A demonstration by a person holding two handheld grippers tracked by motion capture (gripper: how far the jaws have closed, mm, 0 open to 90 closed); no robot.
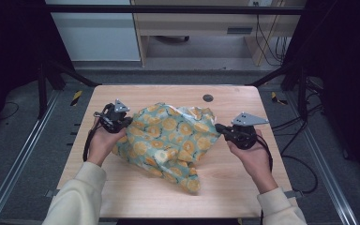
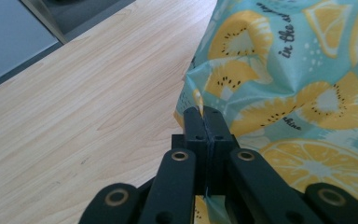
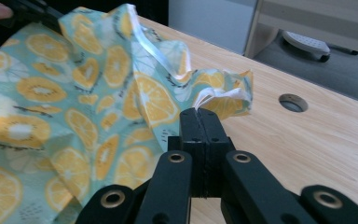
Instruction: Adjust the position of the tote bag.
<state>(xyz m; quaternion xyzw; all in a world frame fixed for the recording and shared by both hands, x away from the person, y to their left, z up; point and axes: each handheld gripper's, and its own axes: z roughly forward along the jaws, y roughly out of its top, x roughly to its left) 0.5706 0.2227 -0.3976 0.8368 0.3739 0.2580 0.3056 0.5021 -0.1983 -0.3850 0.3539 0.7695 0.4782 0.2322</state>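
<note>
Cloth (image 1: 168,140) pinched by left gripper (image 1: 124,123) and right gripper (image 1: 221,128) — edges hidden in clamped jaws.

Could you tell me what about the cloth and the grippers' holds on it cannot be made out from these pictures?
- Underside of the fruit-print cloth: hidden by its own folds, high view.
- Which corner or hem the left gripper pinches: covered by its shut jaws, left gripper view.
- How much cloth the right gripper holds: inside its shut jaws, right gripper view.
- Cloth's full lettering: cut off by the edge, left gripper view.
</note>
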